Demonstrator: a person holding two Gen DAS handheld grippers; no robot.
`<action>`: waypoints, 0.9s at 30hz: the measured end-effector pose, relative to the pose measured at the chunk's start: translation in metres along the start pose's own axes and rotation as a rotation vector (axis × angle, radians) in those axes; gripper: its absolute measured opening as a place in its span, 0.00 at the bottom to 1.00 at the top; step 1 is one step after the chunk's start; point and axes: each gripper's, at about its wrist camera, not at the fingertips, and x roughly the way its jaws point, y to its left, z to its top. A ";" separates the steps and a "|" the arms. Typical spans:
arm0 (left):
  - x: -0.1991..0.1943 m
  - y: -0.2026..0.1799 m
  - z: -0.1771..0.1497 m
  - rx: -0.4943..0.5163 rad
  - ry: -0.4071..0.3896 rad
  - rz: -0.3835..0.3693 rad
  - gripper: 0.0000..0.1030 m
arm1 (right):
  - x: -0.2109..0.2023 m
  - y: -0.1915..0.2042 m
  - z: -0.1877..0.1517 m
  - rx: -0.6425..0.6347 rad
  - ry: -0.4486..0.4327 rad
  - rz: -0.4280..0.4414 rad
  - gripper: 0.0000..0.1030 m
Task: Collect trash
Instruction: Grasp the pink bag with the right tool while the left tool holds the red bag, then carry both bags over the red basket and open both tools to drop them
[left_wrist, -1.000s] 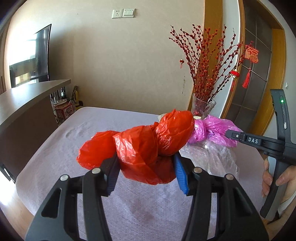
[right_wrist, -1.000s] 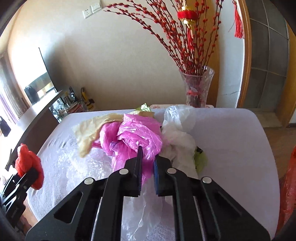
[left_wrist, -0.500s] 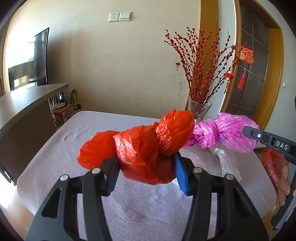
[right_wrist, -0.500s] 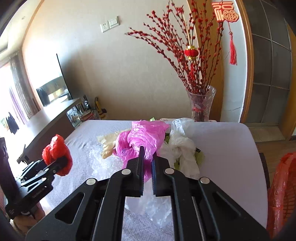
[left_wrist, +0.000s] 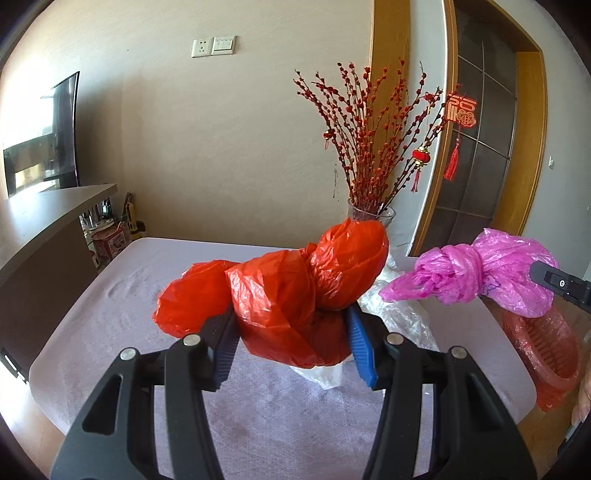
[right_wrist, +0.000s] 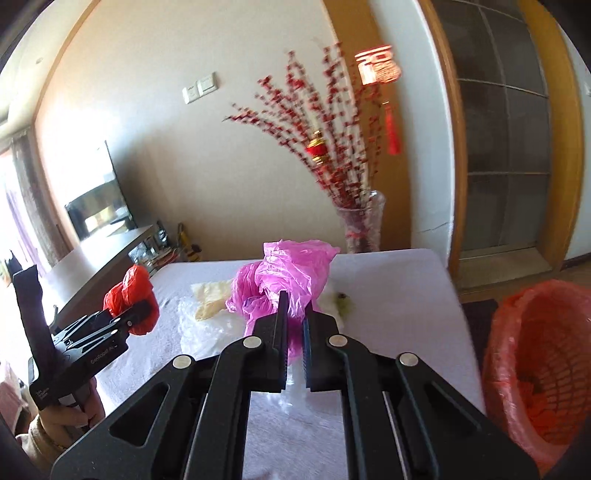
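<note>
A crumpled, knotted red plastic bag (left_wrist: 295, 291) fills the centre of the left wrist view, clamped between the blue pads of the left gripper (left_wrist: 291, 343) above the grey-covered table (left_wrist: 122, 295). At right, the right gripper (right_wrist: 293, 325) is clenched on a twisted, shiny pink plastic bag (right_wrist: 288, 273), lifted off the table. A red-lined wastebasket (right_wrist: 535, 369) sits at lower right. The left gripper's body reads "GenRobot".

A knotted red bag (left_wrist: 295, 291) is hanging clamped above the counter. A crumpled pink bag (right_wrist: 291, 284) is hanging pinched beside the red-lined basket (right_wrist: 535, 369).
</note>
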 end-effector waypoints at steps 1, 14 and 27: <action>-0.001 -0.004 0.000 0.004 -0.001 -0.009 0.51 | -0.003 -0.005 0.001 0.008 -0.008 -0.013 0.06; 0.004 -0.096 0.011 0.083 0.003 -0.186 0.50 | -0.065 -0.076 -0.012 0.118 -0.141 -0.265 0.06; 0.023 -0.230 0.005 0.191 0.046 -0.430 0.50 | -0.132 -0.128 -0.030 0.200 -0.274 -0.513 0.06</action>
